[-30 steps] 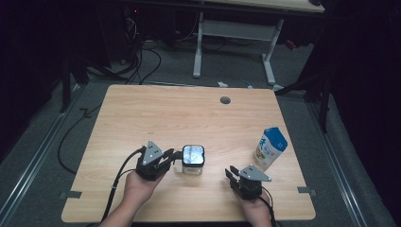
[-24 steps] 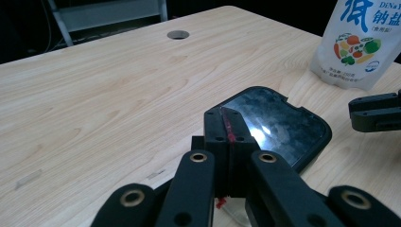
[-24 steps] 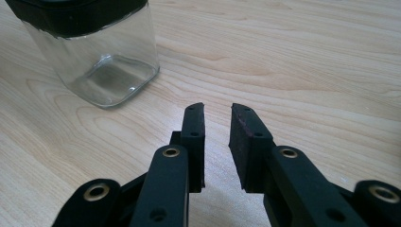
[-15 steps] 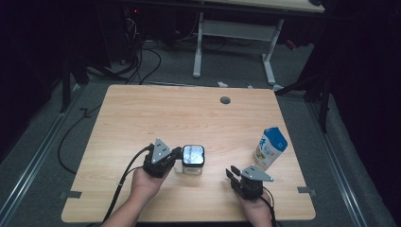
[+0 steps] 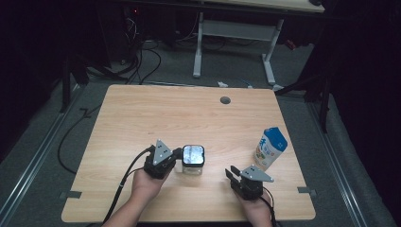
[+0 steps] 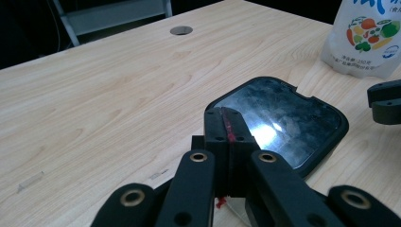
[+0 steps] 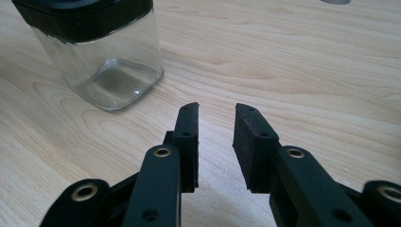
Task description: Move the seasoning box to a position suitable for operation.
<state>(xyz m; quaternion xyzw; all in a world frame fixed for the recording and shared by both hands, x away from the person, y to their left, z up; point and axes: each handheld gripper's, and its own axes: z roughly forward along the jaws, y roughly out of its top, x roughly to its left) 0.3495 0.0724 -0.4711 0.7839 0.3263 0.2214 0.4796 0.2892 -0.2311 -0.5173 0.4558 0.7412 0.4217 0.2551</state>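
A: Left gripper (image 5: pixel 176 160)?
B: Jaws pressed together with nothing between, tips at the left edge of the black lid (image 6: pixel 283 120) of the clear glass jar (image 5: pixel 193 161), lower centre of the high view.
A: Right gripper (image 7: pixel 215 124)?
B: Jaws parted, empty, over the wooden table (image 5: pixel 156 113). Milk carton (image 5: pixel 270 147) at right.
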